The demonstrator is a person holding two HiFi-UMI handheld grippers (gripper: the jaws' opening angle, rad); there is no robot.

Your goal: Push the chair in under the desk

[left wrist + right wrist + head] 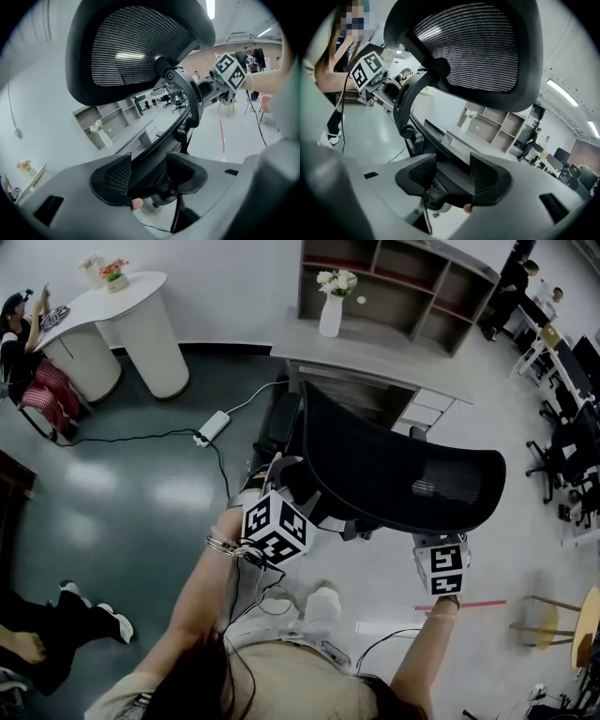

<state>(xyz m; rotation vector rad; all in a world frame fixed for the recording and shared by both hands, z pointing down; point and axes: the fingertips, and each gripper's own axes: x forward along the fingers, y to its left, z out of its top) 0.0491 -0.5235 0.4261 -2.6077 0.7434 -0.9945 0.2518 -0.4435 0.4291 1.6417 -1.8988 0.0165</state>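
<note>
We clamp the chair [403, 479] in the left hand-held gripper [147, 174] and right hand-held gripper [453, 177] (pushing step, we judge); next, shove it toward the bench [375, 360] ahead.

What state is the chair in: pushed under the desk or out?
Not fully in: the head view shows the chair backrest short of the desk edge; its seat is hidden.

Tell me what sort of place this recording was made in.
Most likely an open-plan office: a desk with a shelf unit behind it, a mesh chair, and rows of workstations at the far right.
</note>
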